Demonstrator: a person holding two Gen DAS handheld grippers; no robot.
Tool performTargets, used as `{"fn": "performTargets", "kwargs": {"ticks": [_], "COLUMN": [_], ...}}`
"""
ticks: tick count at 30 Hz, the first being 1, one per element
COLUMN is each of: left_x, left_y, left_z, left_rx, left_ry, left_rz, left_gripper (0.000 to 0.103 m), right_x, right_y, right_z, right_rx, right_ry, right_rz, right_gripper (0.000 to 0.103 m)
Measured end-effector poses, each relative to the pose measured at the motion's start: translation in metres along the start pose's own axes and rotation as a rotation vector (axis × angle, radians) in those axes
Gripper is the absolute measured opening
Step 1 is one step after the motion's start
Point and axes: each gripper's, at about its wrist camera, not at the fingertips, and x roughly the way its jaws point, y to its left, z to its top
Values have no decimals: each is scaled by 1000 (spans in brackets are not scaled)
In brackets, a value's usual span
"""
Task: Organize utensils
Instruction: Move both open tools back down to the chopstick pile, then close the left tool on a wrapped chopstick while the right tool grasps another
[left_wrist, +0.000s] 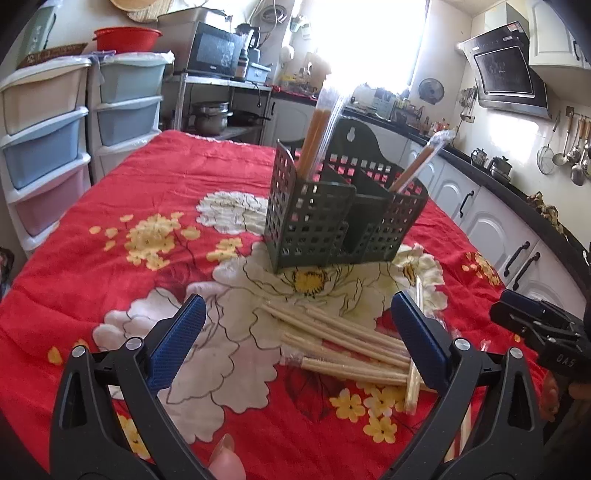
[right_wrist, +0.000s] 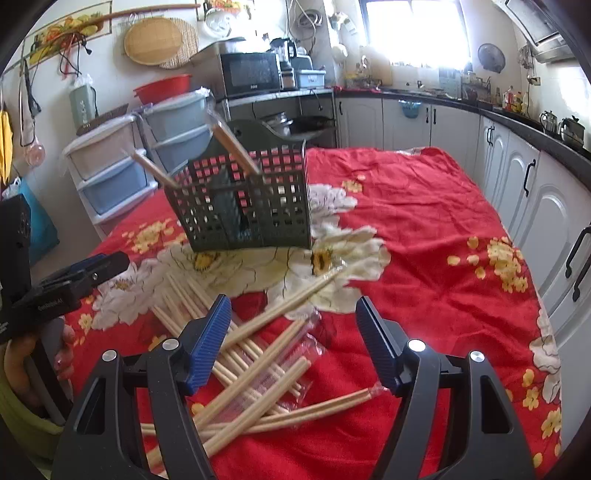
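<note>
A dark green perforated utensil holder (left_wrist: 332, 218) stands on the red floral cloth (left_wrist: 140, 192); it also shows in the right wrist view (right_wrist: 243, 199). Two wrapped chopstick packs (left_wrist: 317, 129) stand in its compartments. A loose pile of wrapped wooden chopsticks (left_wrist: 351, 343) lies in front of it, also seen in the right wrist view (right_wrist: 255, 365). My left gripper (left_wrist: 297, 332) is open and empty above the pile's left end. My right gripper (right_wrist: 293, 328) is open and empty above the pile; it shows at the left view's right edge (left_wrist: 535, 325).
Plastic drawer units (left_wrist: 48, 147) stand left of the table. White cabinets (right_wrist: 535, 192) and a black counter run along the right. A microwave (right_wrist: 251, 74) and pots sit on a shelf behind the table.
</note>
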Motion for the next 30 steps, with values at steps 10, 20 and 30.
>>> {"fn": "performTargets", "kwargs": {"ticks": [10, 20, 30], "left_x": [10, 23, 44], "left_y": [0, 2, 14], "left_z": [-17, -29, -36], "left_rx": [-27, -80, -218], "left_ry": [82, 182, 262], "left_rz": [-63, -152, -257], "left_gripper": [92, 91, 65], "right_x": [13, 29, 41], "right_y": [-1, -8, -14], "right_z": [-14, -25, -28], "right_rx": [7, 51, 98], "right_ry": [66, 135, 181], "right_rz": [6, 33, 45], "right_gripper": [66, 49, 42]}}
